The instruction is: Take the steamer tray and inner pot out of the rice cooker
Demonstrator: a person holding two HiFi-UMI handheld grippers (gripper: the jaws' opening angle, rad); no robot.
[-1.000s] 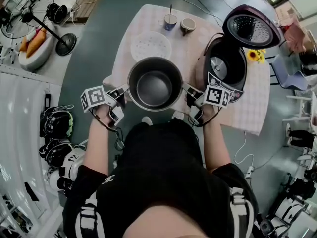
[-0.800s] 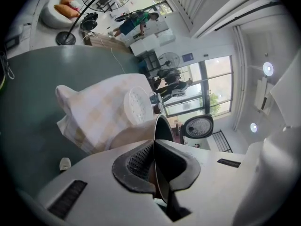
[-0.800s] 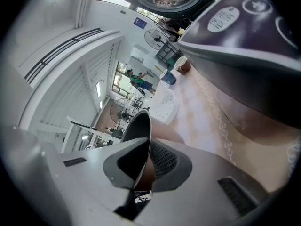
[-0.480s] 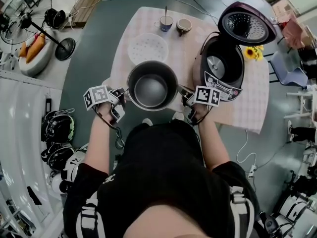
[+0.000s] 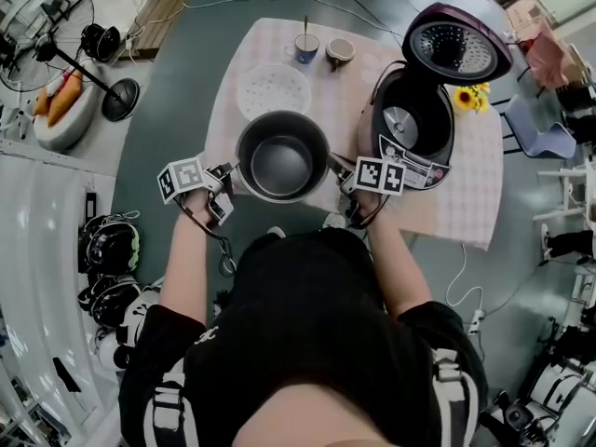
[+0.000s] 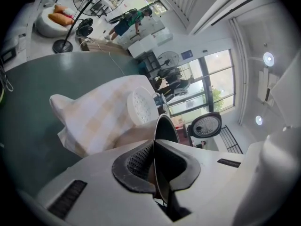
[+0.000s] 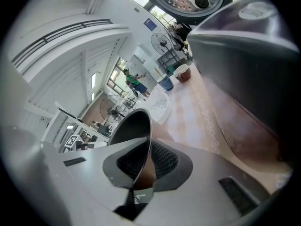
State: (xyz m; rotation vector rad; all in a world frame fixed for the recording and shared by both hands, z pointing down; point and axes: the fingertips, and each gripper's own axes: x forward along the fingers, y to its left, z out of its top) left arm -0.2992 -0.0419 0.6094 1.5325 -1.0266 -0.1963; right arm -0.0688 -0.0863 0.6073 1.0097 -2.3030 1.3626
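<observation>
Both left gripper (image 5: pixel 229 177) and right gripper (image 5: pixel 340 171) jaws pinch the inner pot (image 5: pixel 281 164) rim (its underside is hidden).

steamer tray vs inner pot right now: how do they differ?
The steamer tray is white, shallow and perforated; the inner pot is dark grey and deep. The tray lies free on the tablecloth; the pot is clamped at its rim by the left gripper and right gripper. Both are round and out of the rice cooker.

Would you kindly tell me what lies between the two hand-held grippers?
The inner pot lies between them: the left hand-held gripper and the right hand-held gripper each clamp its rim on opposite sides, as the head view shows.
</observation>
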